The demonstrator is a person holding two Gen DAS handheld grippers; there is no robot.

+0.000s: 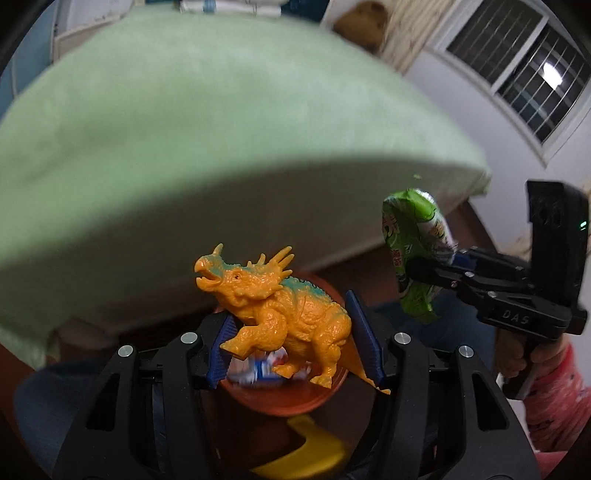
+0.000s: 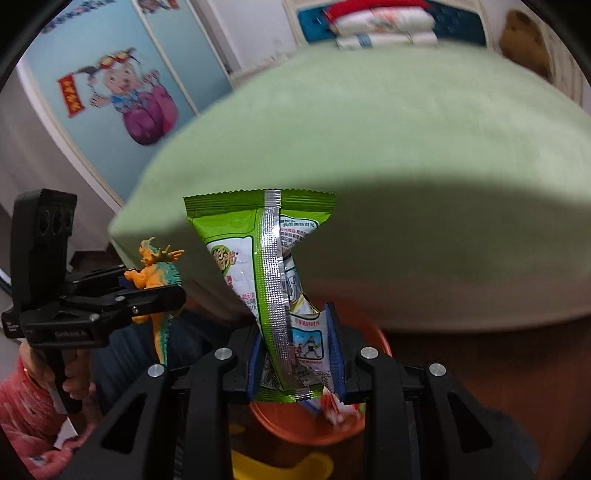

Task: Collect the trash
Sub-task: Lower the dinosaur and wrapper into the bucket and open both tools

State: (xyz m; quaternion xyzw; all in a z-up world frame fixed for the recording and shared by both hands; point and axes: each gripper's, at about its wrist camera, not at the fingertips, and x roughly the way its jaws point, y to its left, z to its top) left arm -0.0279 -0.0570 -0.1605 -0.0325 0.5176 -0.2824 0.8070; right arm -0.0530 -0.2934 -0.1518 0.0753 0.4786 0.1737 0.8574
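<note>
left gripper [image 1: 291, 328] pinching toy dinosaur [image 1: 280, 310] | right gripper [image 2: 297, 350] clamped on green wrapper [image 2: 266, 266] | orange bin [image 1: 284, 398] below both, some trash inside | neither dropped yet

This is a home bedroom, likely a child's. A wide bed under a pale green fitted sheet [image 2: 388, 140] fills the view, with folded patterned quilts [image 2: 380, 26] stacked behind it. A light blue sliding wardrobe door [image 2: 122, 85] carries a colourful cartoon sticker, and a barred window [image 1: 517, 74] sits in the white wall.
</note>
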